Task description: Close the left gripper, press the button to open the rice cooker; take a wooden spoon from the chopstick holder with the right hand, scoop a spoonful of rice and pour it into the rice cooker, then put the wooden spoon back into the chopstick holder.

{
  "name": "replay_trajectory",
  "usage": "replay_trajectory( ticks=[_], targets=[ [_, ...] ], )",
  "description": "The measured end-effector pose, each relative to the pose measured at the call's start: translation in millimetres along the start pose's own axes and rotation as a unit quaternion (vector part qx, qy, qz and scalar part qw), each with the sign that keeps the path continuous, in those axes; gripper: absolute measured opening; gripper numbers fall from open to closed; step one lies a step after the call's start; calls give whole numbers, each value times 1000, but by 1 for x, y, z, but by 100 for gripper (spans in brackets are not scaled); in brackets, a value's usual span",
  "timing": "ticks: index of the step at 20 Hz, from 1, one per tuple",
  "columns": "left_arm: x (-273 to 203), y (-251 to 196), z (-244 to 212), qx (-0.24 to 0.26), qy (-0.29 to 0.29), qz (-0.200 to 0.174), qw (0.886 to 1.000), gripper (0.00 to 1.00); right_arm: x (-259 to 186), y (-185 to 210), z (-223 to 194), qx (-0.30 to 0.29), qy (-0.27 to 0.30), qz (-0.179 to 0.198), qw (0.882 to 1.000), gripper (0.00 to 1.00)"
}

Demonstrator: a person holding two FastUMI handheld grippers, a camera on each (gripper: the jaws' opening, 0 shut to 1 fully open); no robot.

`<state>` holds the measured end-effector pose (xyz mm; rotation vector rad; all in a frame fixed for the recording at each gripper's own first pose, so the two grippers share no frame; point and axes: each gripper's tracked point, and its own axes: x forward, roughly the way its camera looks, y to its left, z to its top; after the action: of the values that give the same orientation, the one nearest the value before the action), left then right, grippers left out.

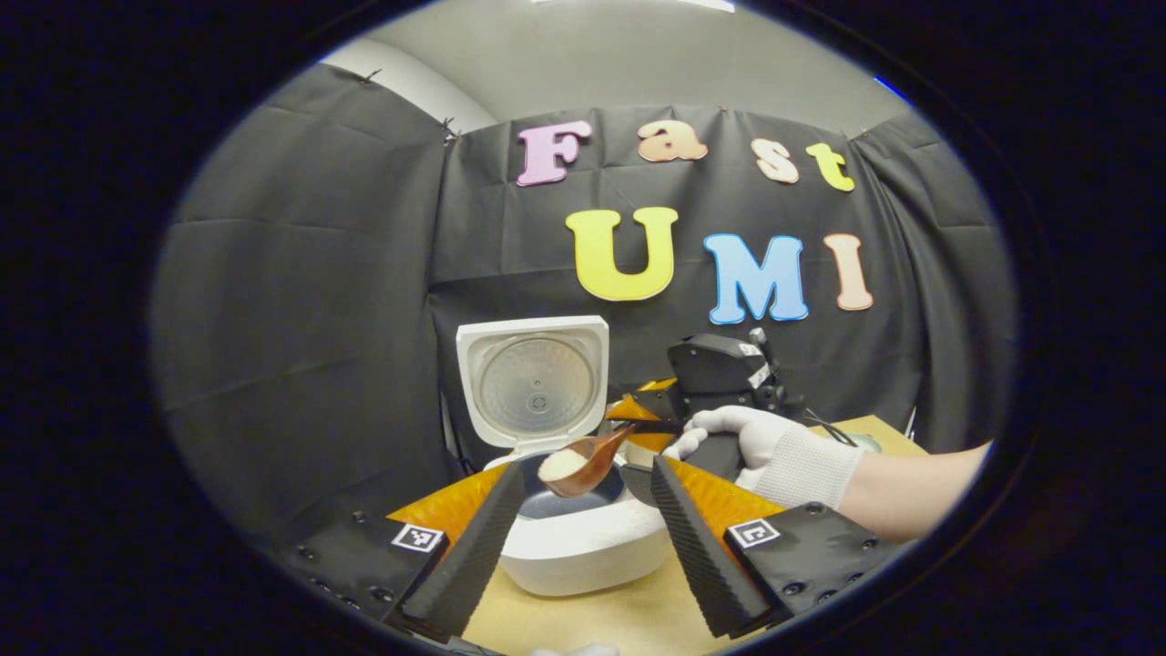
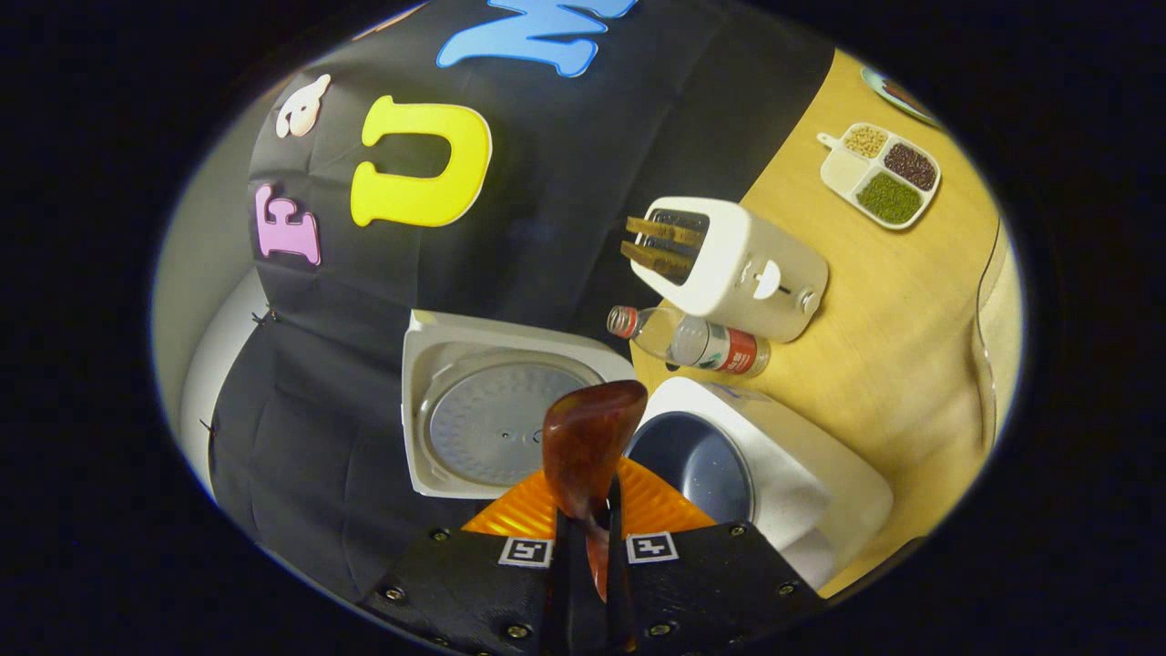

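In the left gripper view my left gripper point(image 1: 578, 538) hangs with its jaws spread wide, holding nothing, framing the rice cooker point(image 1: 583, 547) on the table point(image 1: 629, 620). Its lid point(image 1: 533, 383) stands upright and open. A gloved hand point(image 1: 774, 456) brings the right gripper point(image 1: 638, 424) in from the right; it holds the wooden spoon point(image 1: 583, 460), heaped with rice point(image 1: 560, 463), over the pot.

In the right gripper view my right gripper point(image 2: 590, 565) has its jaws clamped on the spoon's handle, the bowl's back facing me. Beyond the cooker I see a bottle point(image 2: 697, 342) lying down, a toaster point(image 2: 738, 266) and a divided grain tray point(image 2: 879, 173).
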<state>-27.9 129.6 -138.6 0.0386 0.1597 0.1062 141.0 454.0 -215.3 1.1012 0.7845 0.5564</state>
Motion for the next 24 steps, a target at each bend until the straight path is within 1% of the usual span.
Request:
replay_trajectory(
  ticks=[1,3,7,9,12,15,16,18,20,21,22,24],
  targets=[
    [1,3,-1,0,1,4,1000,98,6,-1,-2,-8,1,-5,1000,15],
    [0,9,-4,-4,2,13,1000,99,15,-4,-3,-48,-3,-14,999,15],
    [-1,16,-12,-5,6,25,1000,99,29,-9,-5,-124,-1,-36,992,15],
    [-4,17,-13,-7,5,28,1000,99,33,-11,-6,-176,-10,-49,983,15],
    [-8,20,-11,-7,1,34,999,99,33,-11,-4,-268,-27,-68,960,15],
    [-12,24,-10,-8,-1,38,999,99,32,-4,1,-354,-52,-78,930,15],
    [-14,24,-11,-8,0,40,999,99,32,-2,3,-384,-59,-82,918,15],
    [-14,25,-12,-7,0,41,999,99,31,3,4,-446,-70,-93,888,15],
    [-16,26,-13,-5,2,43,999,99,32,6,2,-500,-72,-95,858,15],
    [-15,26,-13,-5,2,44,999,99,33,7,-1,-519,-69,-94,846,15],
    [-15,27,-13,-4,2,45,999,98,34,7,-3,-553,-71,-98,824,15],
    [-16,27,-14,-3,2,46,999,99,34,10,-10,-609,-70,-94,784,15]
  ],
)
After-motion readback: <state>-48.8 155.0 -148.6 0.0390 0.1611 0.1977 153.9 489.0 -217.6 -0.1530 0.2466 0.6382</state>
